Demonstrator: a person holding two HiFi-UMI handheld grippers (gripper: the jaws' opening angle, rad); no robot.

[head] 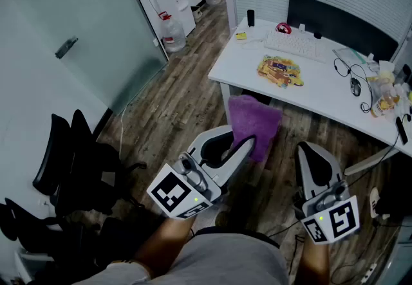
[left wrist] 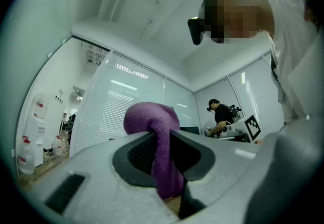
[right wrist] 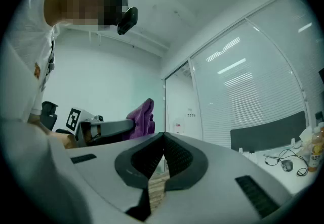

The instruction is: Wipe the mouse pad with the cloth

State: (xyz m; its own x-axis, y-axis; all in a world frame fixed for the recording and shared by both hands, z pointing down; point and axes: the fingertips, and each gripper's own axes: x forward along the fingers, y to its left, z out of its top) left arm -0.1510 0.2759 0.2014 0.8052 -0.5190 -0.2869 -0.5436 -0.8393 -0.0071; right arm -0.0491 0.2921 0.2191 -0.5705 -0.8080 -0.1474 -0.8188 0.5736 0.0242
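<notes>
Nearest the lens, found left gripper (head: 248,144) pinching a purple cloth (head: 254,118) by one fold and right gripper (head: 305,148) pressed together on nothing, both held above the wood floor (head: 174,103) short of the desk (head: 322,96). Noted cloth as fuzzy, bunched and draped over the jaw tips, partly hidden behind the left jaws in the head view. Located pad (head: 280,72) flat on the desk between keyboard (head: 293,45) and near edge, well apart from the cloth; logged as yellow with busy print too small to read, desk's right end cut off, clutter there hard to tell apart.
</notes>
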